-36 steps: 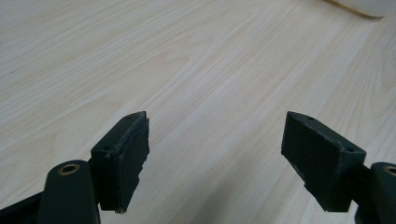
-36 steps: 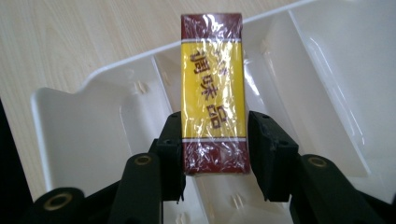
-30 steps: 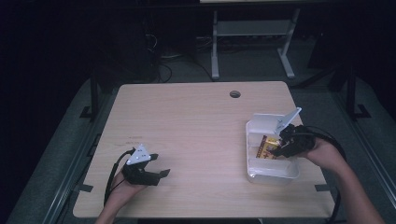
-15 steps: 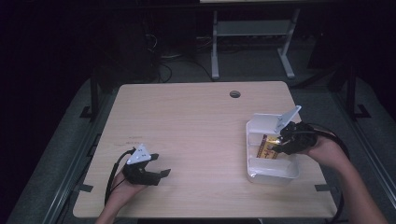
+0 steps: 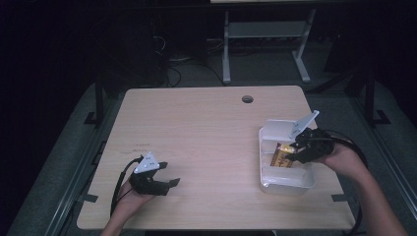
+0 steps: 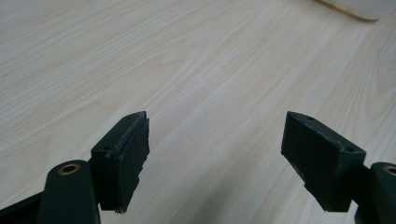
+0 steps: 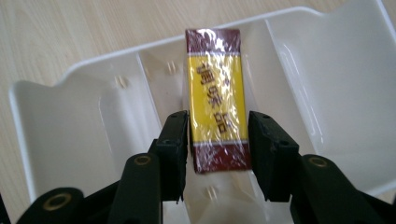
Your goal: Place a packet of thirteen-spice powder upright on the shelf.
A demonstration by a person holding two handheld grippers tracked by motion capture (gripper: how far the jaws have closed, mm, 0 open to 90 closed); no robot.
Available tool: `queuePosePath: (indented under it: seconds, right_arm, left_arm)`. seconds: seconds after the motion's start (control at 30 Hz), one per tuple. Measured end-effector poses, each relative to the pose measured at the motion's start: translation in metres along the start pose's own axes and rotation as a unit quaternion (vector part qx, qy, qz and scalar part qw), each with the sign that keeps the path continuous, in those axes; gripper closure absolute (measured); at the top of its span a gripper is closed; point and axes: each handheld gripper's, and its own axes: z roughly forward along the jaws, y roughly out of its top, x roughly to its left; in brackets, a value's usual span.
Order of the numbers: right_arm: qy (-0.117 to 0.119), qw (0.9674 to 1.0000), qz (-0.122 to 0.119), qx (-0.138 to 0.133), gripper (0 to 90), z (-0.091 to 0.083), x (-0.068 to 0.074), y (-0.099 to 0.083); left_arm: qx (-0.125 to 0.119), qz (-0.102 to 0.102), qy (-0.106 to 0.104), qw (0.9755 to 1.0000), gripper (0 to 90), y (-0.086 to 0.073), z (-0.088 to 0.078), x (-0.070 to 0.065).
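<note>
Since earlier, our right gripper (image 7: 218, 154) has shifted slightly over the tray (image 5: 286, 181), jaws flanking the packet (image 7: 215, 98), grip unclear; our left gripper (image 6: 215, 158) gapes empty above the table (image 5: 206, 128).

Light wood-grain rectangular counter (image 5: 206, 132) with round cable hole (image 5: 247, 99); dark grey floor (image 5: 74, 147); pale metal shelf frame (image 5: 265, 34) behind; surroundings dim.

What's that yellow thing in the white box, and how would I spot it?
Start at the wooden table and go to the white plastic tray near its right edge. In its middle compartment, between the right tongs, sits a flat shiny packet: yellow with dark red ends and brown printed characters.
</note>
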Motion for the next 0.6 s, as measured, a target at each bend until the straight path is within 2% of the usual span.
queuePosePath:
  seconds: [0.03, 0.3, 0.43, 0.6]
  right_arm:
    - [0.007, 0.9999, 0.004, -0.010, 54.8, 0.001, 0.000, 0.001]
    - [0.019, 0.9985, 0.025, -0.044, 43.0, 0.002, 0.004, 0.011]
    - [0.023, 0.9975, 0.032, -0.059, 40.9, 0.002, 0.006, 0.018]
    - [0.025, 0.9970, 0.028, -0.068, 39.9, 0.003, 0.008, 0.026]
  left_arm:
    - [0.001, 0.000, -0.001, 1.0000, 23.0, 0.000, 0.000, 0.000]
    - [0.001, 0.002, -0.001, 1.0000, 22.9, 0.000, -0.002, 0.001]
    - [-0.001, -0.001, -0.001, 1.0000, 22.9, 0.000, -0.003, 0.001]
    - [-0.003, -0.002, -0.001, 1.0000, 22.8, -0.001, -0.004, 0.003]
